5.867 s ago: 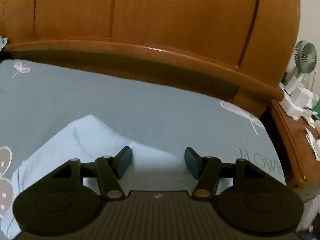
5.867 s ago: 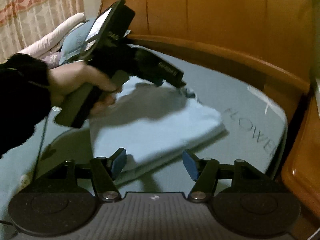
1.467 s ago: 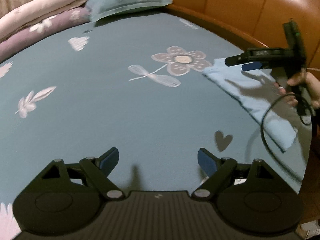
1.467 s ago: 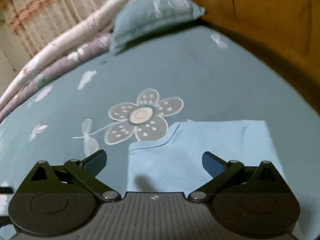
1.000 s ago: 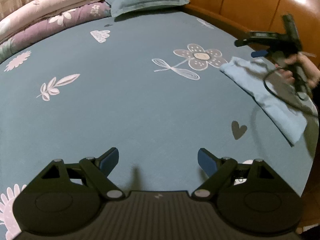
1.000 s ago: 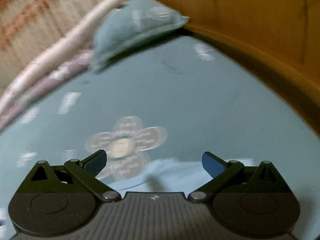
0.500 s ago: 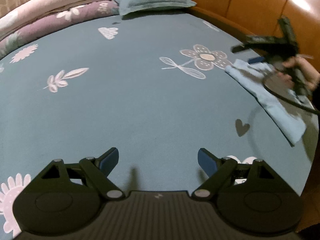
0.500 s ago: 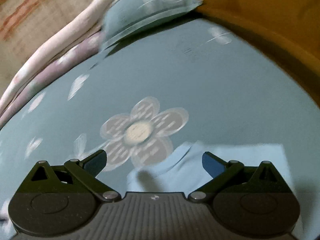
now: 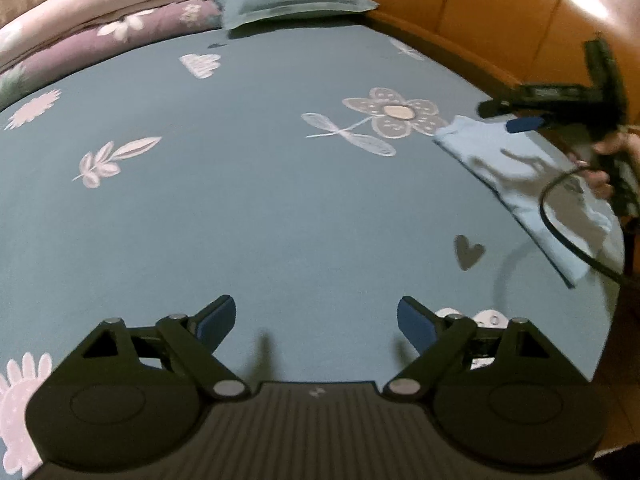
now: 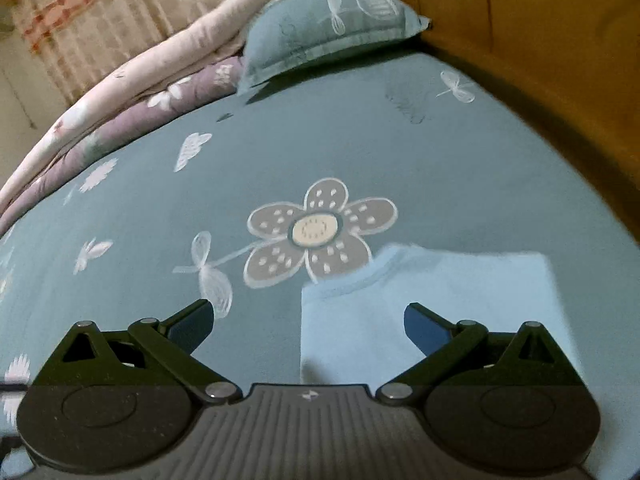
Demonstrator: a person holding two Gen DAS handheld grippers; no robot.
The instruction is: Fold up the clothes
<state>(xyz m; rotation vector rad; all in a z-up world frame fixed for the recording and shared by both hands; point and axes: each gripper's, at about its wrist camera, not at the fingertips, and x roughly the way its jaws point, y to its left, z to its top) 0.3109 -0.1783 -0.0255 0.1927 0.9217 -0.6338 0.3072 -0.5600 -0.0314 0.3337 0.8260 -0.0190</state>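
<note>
A folded light blue garment lies flat near the right edge of the bed, beside the wooden headboard. In the right wrist view the same garment fills the lower right, its neckline corner just below a printed flower. My right gripper hovers open over that corner with nothing between its fingers. From the left wrist view the right gripper shows above the garment, held by a hand. My left gripper stands open over bare sheet, well left of the garment.
The teal bedsheet carries flower and leaf prints. A teal pillow and rolled pink and purple quilts lie at the far side. The orange wooden headboard runs along the right. A black cable loops over the garment.
Both grippers have drawn back from the folded garment and turned toward the open bed. Over the last second the right gripper stayed hovering above the garment's corner; the left barely shifted.
</note>
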